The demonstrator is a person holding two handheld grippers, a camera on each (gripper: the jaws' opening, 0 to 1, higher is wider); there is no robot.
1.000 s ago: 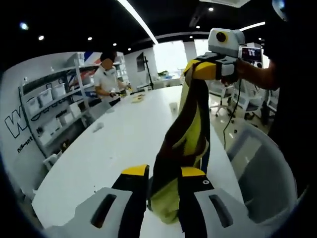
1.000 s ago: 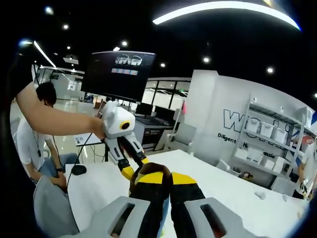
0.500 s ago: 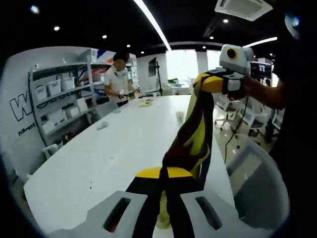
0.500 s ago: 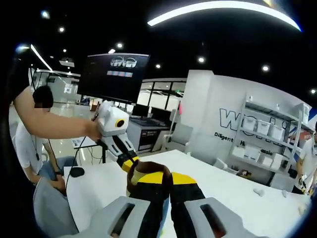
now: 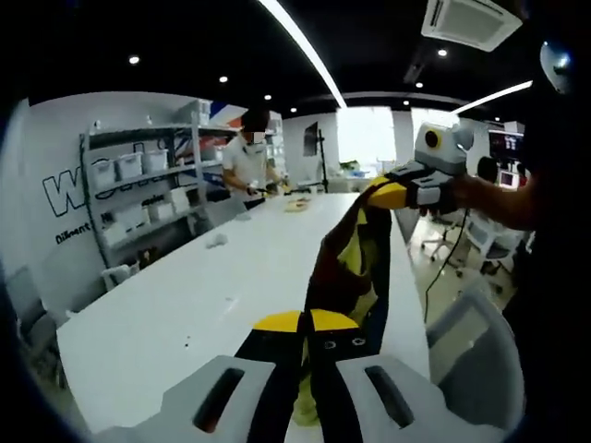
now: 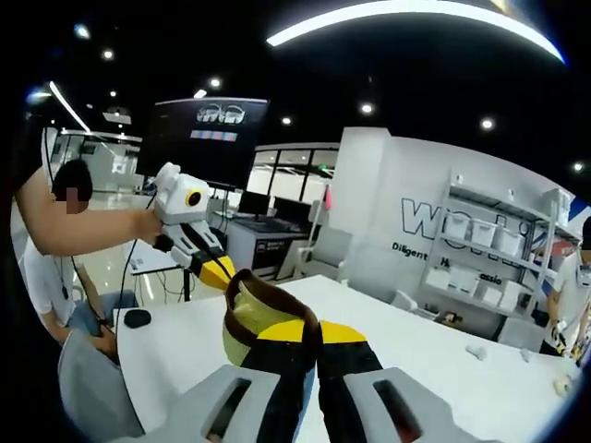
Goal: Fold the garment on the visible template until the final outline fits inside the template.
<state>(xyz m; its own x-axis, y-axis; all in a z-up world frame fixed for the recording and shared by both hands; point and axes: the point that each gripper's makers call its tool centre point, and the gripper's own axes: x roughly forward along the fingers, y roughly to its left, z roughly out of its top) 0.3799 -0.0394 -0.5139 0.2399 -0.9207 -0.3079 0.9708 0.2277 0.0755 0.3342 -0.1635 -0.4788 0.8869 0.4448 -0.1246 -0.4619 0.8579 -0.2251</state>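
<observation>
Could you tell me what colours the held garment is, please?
Yellow and dark brown fabric garment, clearest in the left gripper view.

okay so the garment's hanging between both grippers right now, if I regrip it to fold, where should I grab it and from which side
Probably the loose lower edge of the garment, which sags between the left gripper and right gripper, both shut on its ends. Come from the side facing the white table, level with the hanging fold: the cloth there is slack and bunched, so the jaws can pinch an edge. I cannot see a template.

Low in the frame, the right gripper [image 6: 308, 343] has its yellow-tipped jaws closed tight on the yellow and brown garment [image 6: 251, 318], which bulges up to the left. At left centre, the left gripper [image 6: 218, 274] pinches the cloth's far end above the white table [image 6: 434, 369].
</observation>
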